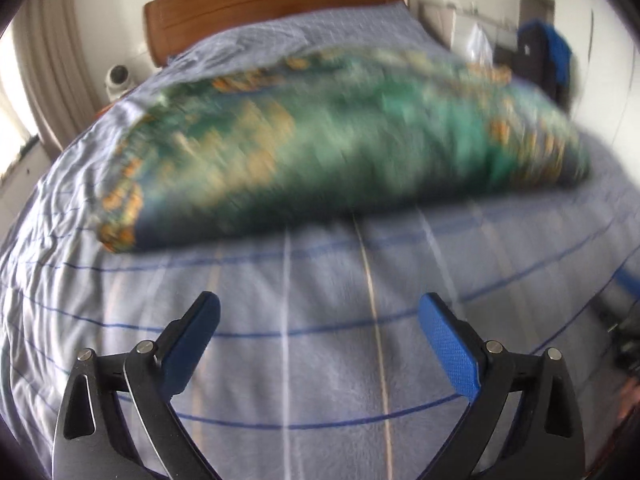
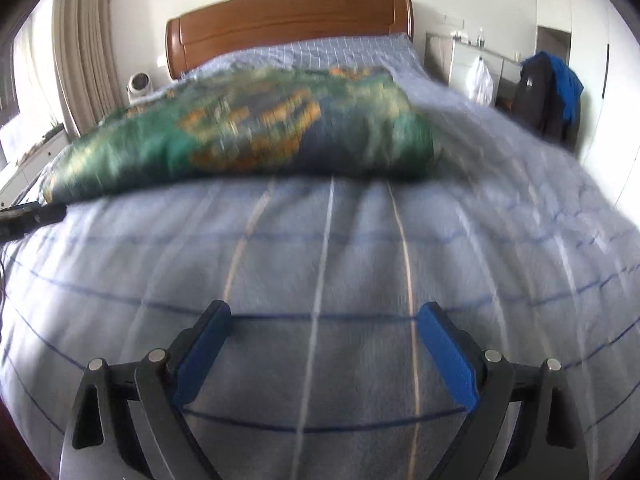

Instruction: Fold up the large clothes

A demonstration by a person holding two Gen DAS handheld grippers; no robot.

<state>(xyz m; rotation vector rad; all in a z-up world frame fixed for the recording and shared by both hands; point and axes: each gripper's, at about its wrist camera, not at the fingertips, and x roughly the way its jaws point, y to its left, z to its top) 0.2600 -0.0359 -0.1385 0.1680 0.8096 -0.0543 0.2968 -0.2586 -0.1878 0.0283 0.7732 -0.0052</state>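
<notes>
A large green garment with orange and cream print (image 1: 340, 136) lies bunched across the middle of the bed; it also shows in the right wrist view (image 2: 248, 132). Both views are blurred by motion. My left gripper (image 1: 320, 312) is open and empty over the bedsheet, well short of the garment's near edge. My right gripper (image 2: 324, 320) is open and empty too, also over bare sheet in front of the garment. The dark tip of the left gripper (image 2: 24, 218) shows at the left edge of the right wrist view.
The bed has a light blue checked sheet (image 1: 320, 360) and a brown wooden headboard (image 2: 288, 24). A white fan (image 2: 140, 84) stands left of the bed. A chair with dark and blue clothes (image 2: 552, 92) and a white cabinet (image 2: 472, 60) stand at the right. Curtains (image 2: 84, 40) hang at the left.
</notes>
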